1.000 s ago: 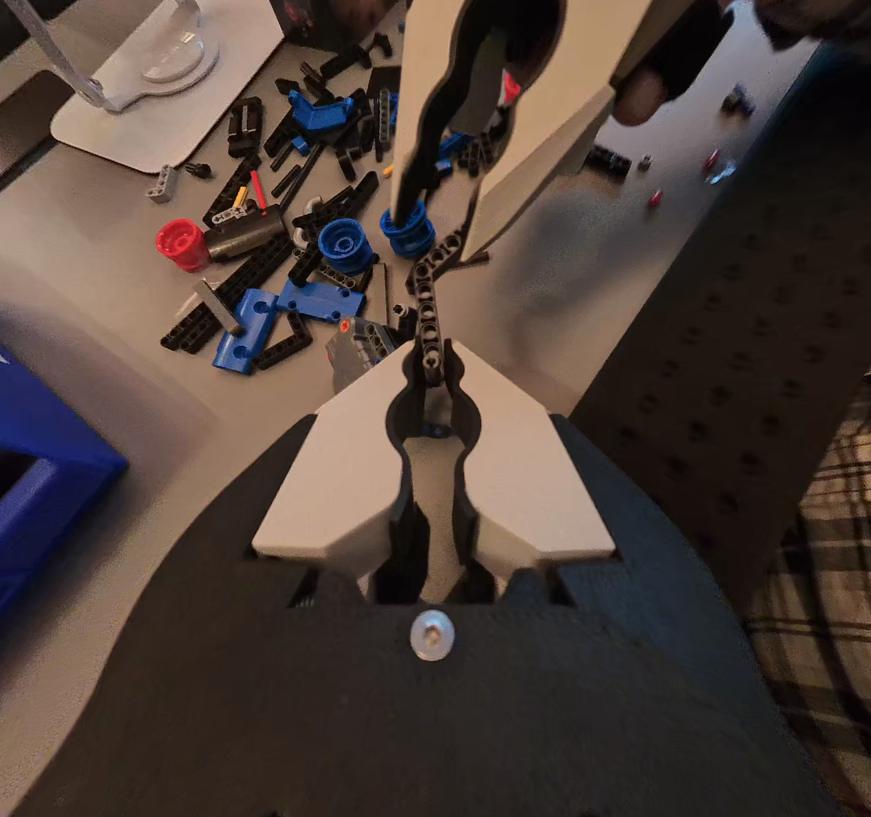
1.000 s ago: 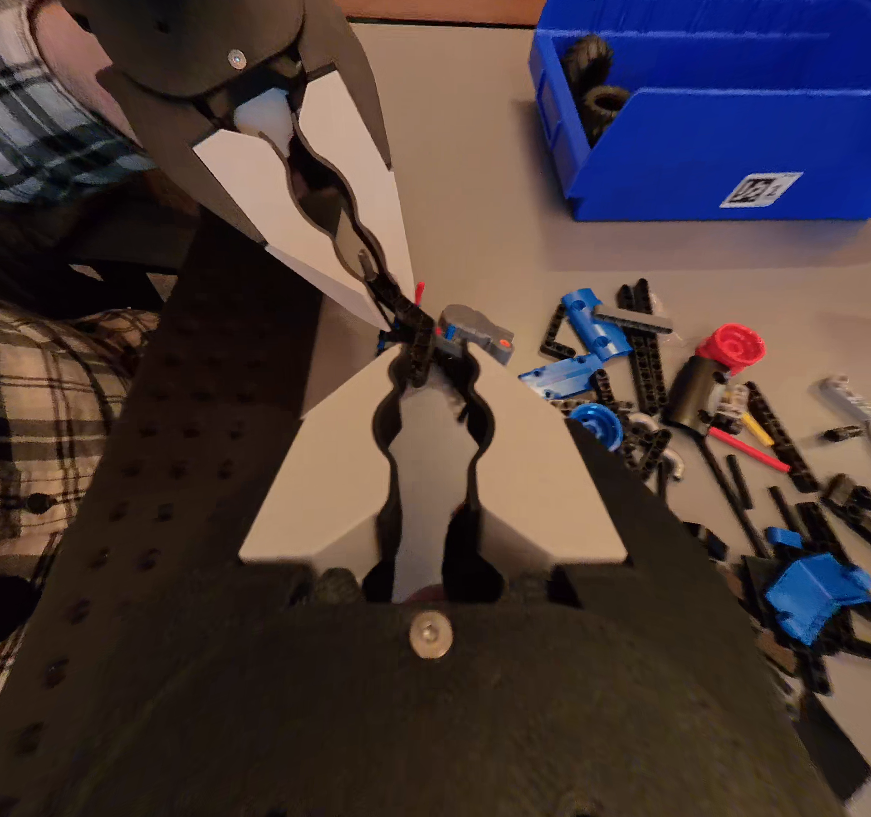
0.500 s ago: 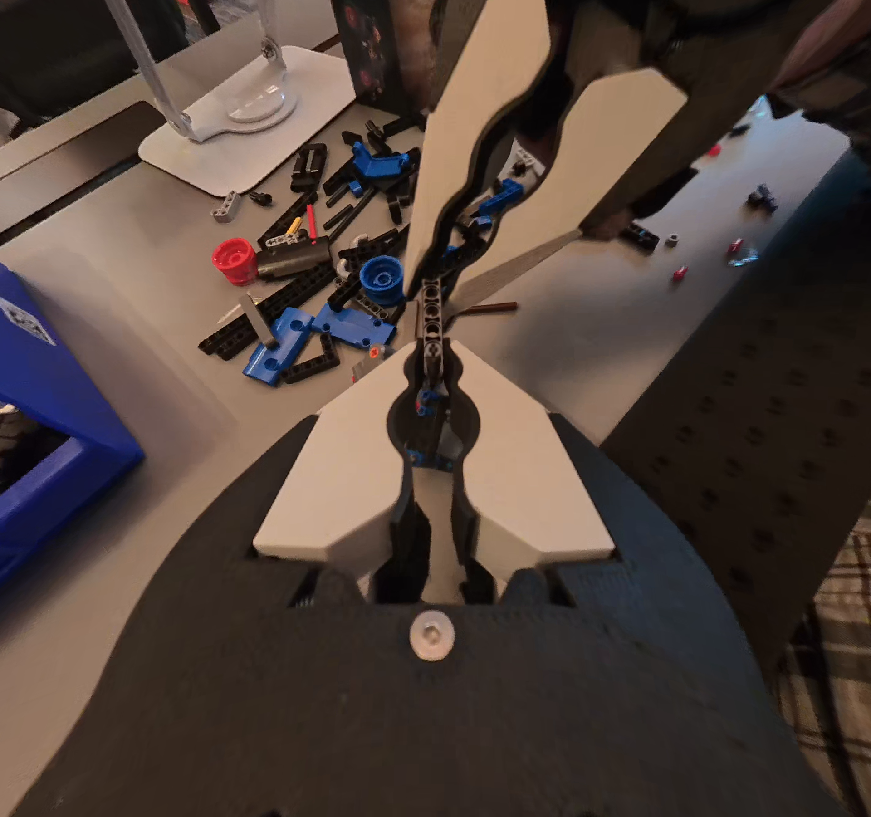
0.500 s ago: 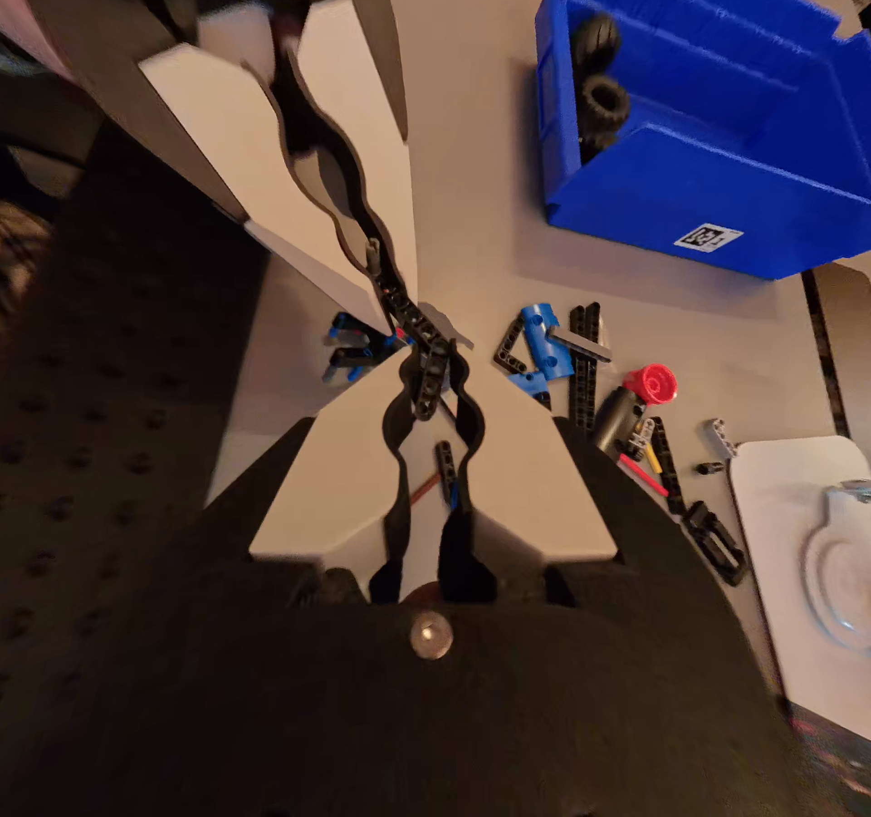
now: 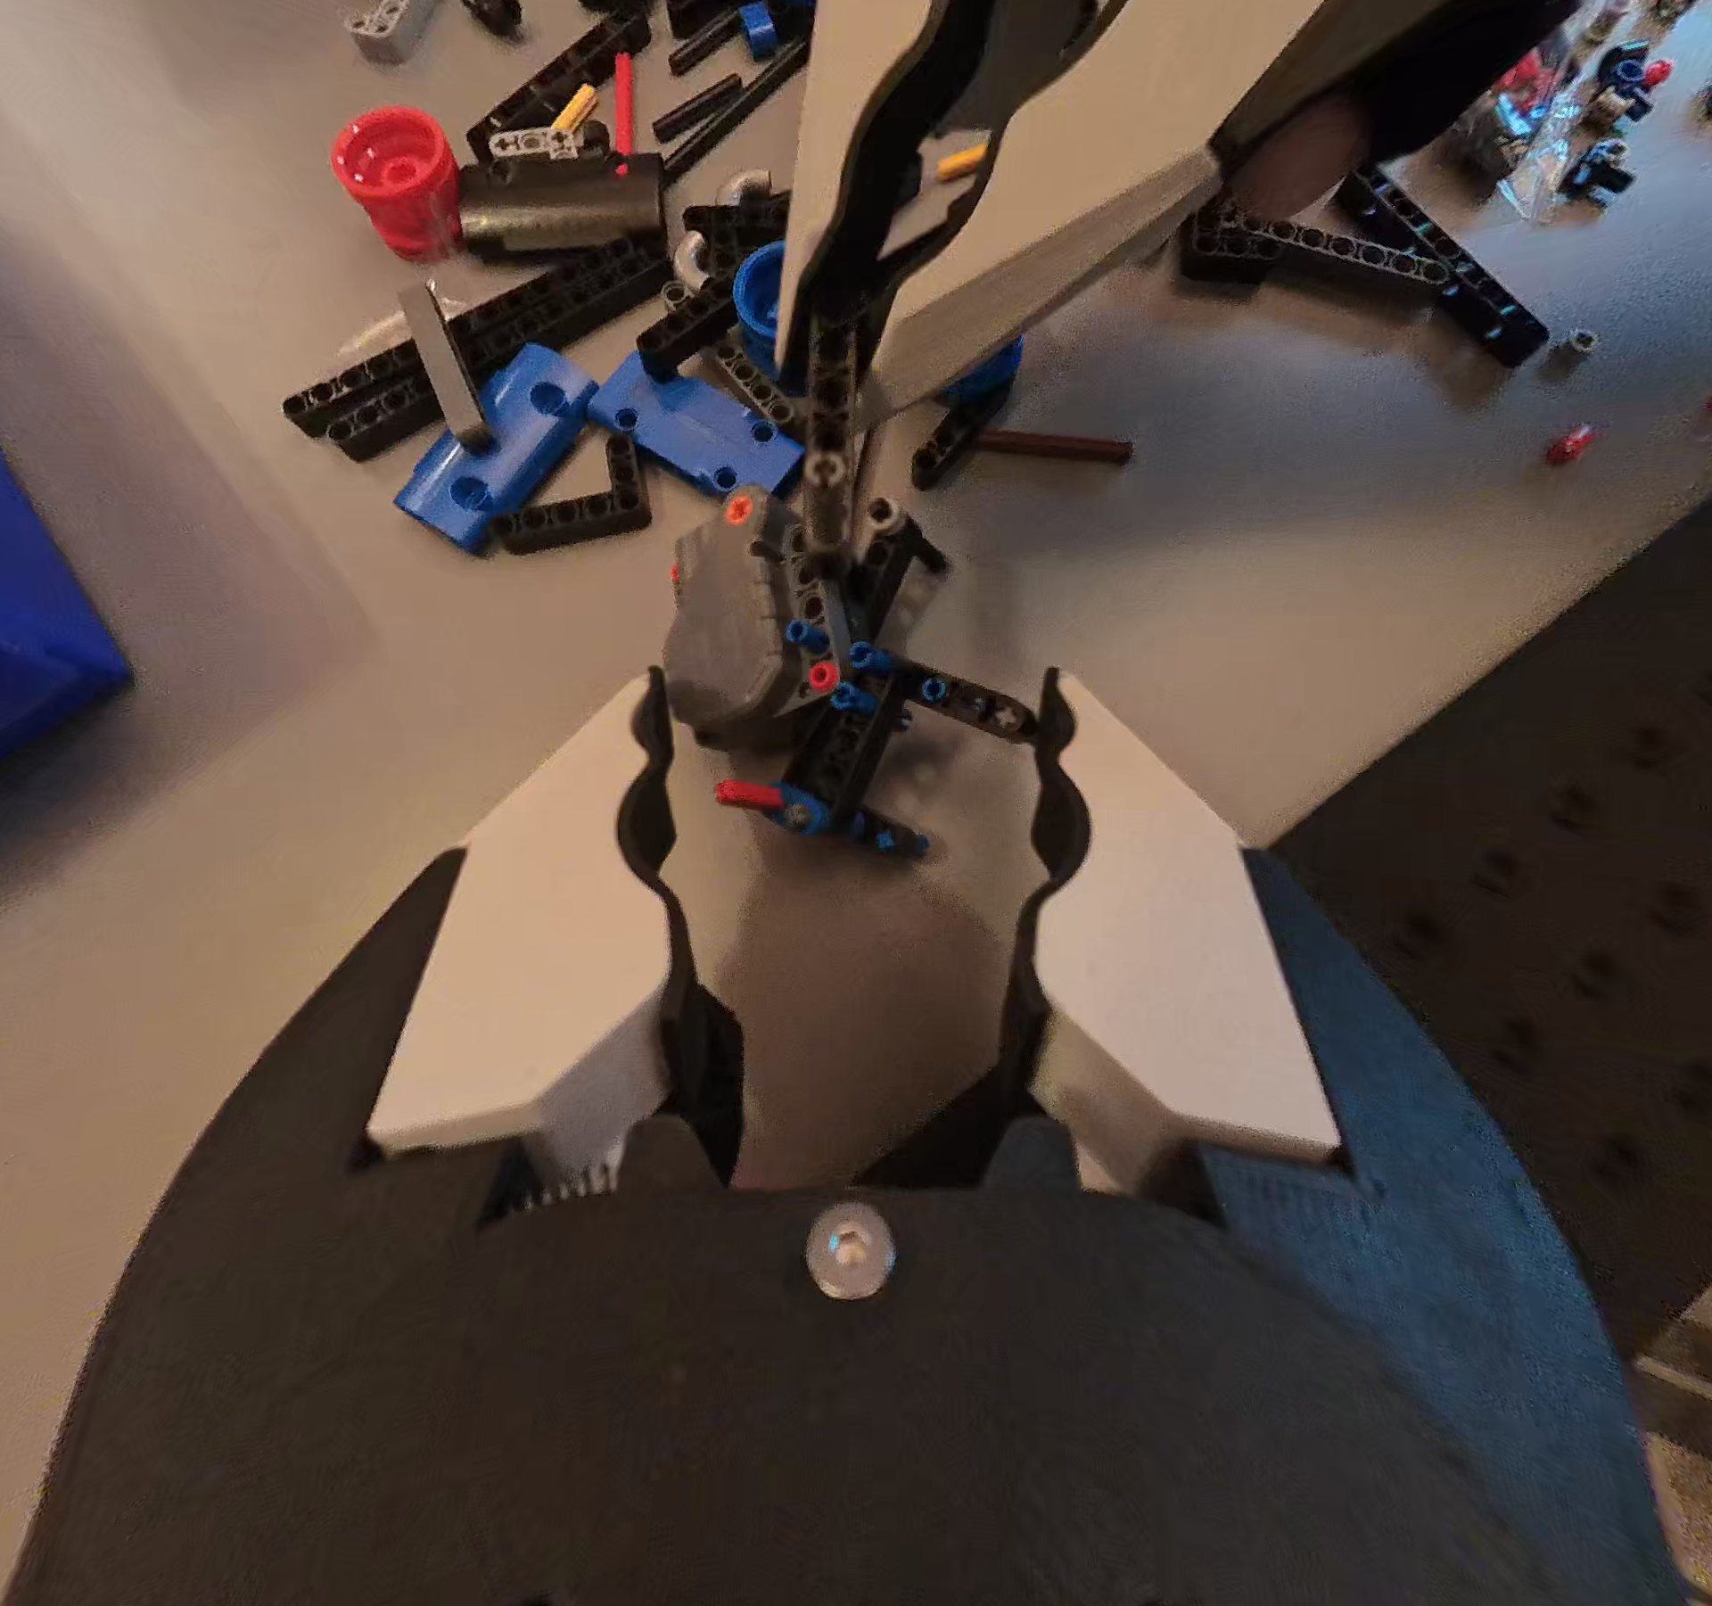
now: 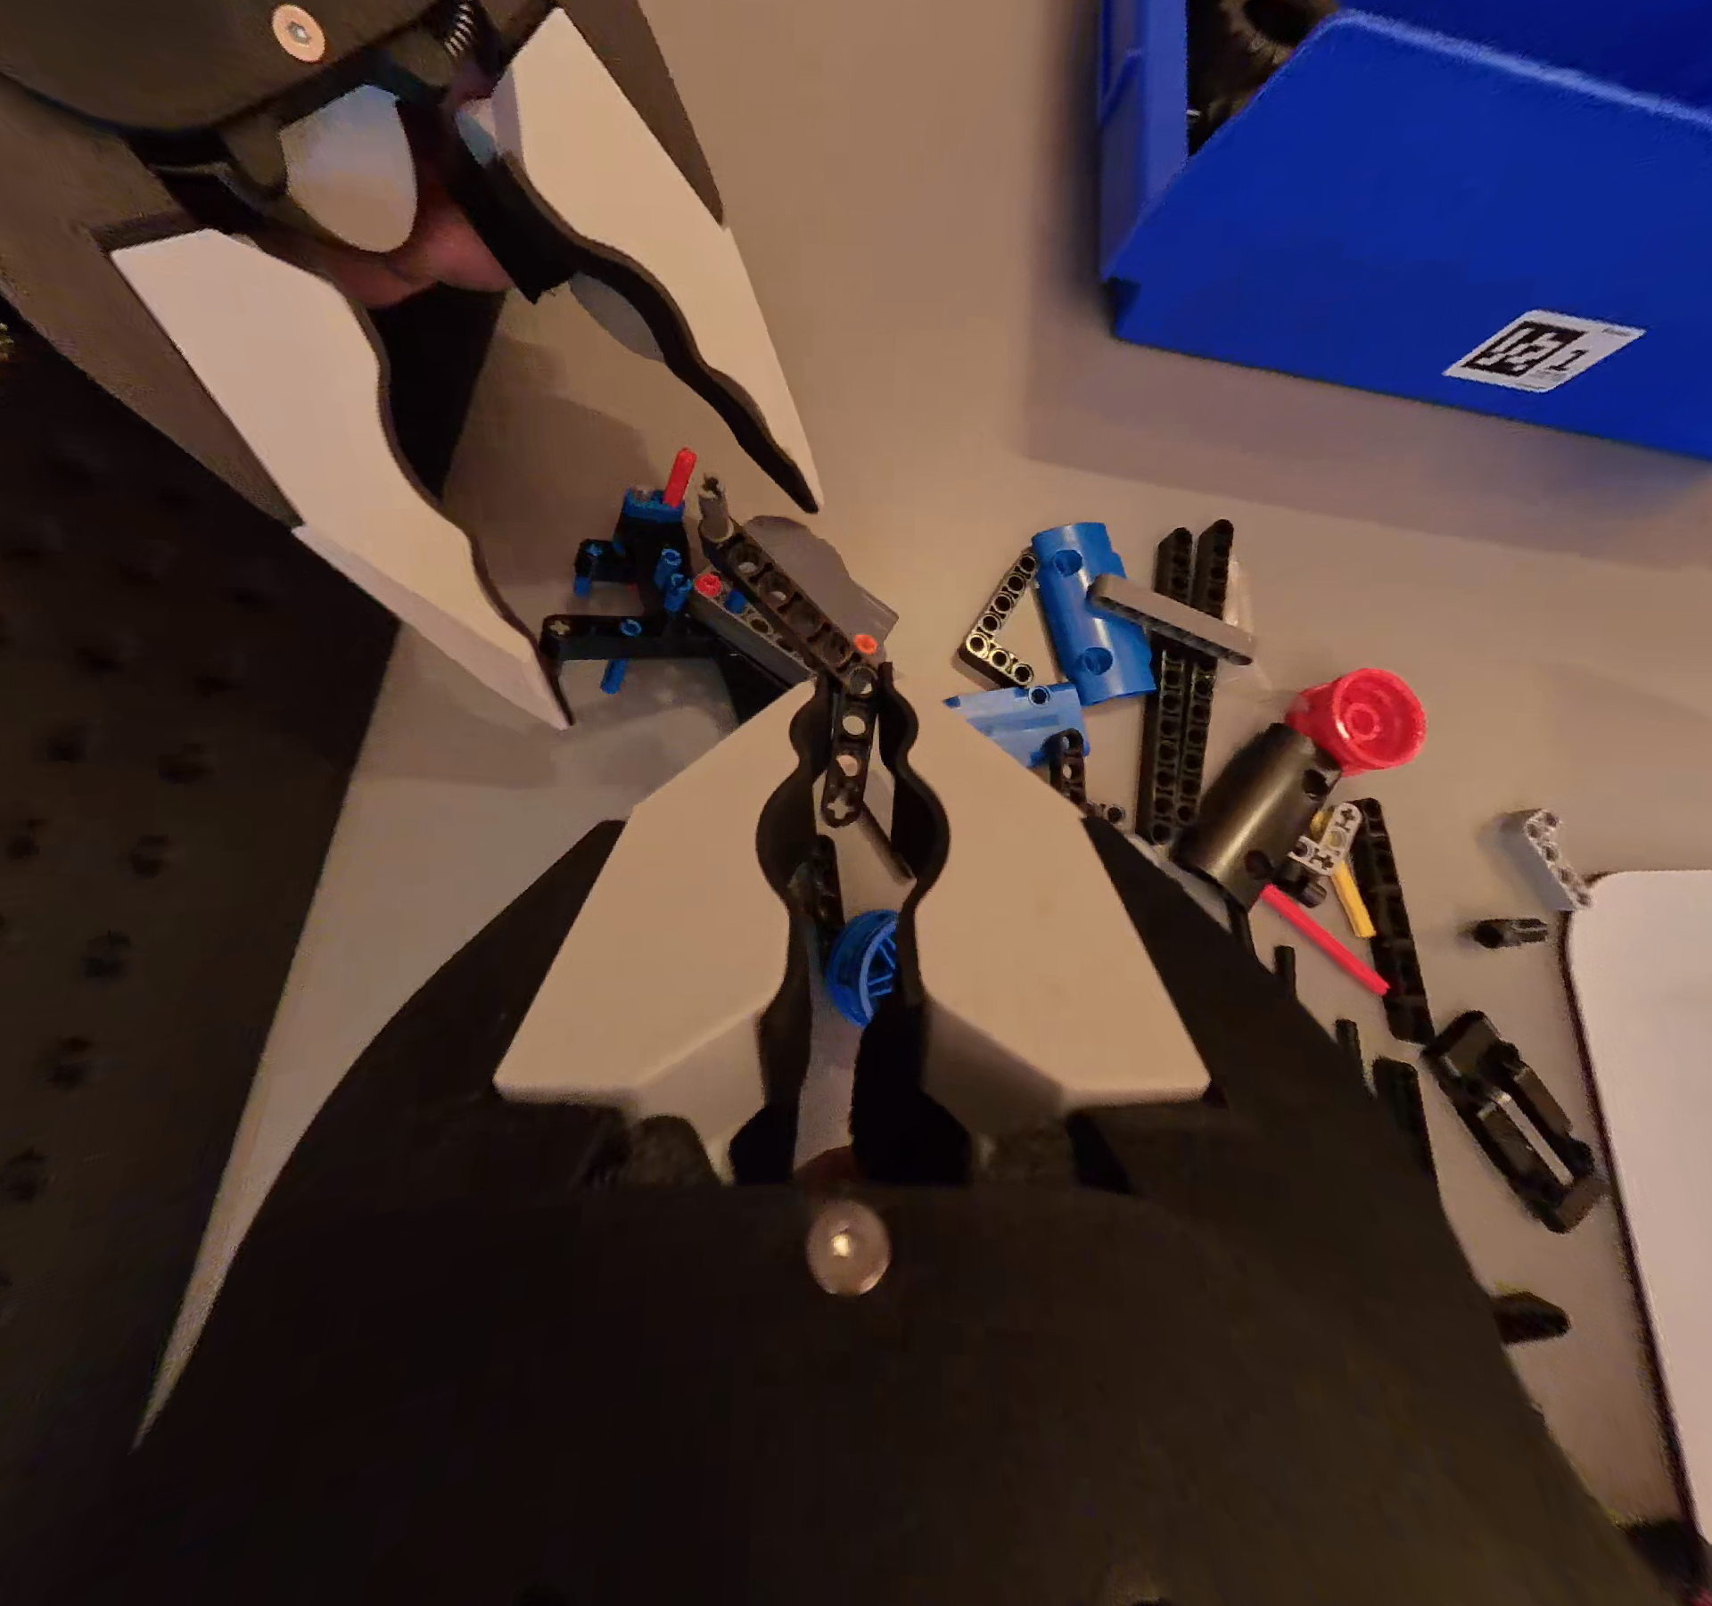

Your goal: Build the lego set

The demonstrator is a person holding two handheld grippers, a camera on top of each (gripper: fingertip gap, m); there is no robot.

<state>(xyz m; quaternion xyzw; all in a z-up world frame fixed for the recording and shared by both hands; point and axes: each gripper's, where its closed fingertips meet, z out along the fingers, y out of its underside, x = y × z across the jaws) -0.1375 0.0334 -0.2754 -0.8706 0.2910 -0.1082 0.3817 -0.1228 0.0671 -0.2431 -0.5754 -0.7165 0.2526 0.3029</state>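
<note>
Jaws: right gripper point(image 6: 857, 691) clamps the black beam point(image 6: 848, 760) of the assembly point(image 5: 797, 654), centre worktop point(image 5: 1251, 542); left gripper point(image 5: 848, 709), at 6 o'clock, gapes empty. Light, stiff, joints fragile — grip the grey block point(image 5: 732, 635).

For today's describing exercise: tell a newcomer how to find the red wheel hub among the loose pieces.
Start at the blue bin, then drop to the loose pile on the table below it. At the pile's far edge, the red hub caps a black cylinder. It is the only large round red piece.
</note>
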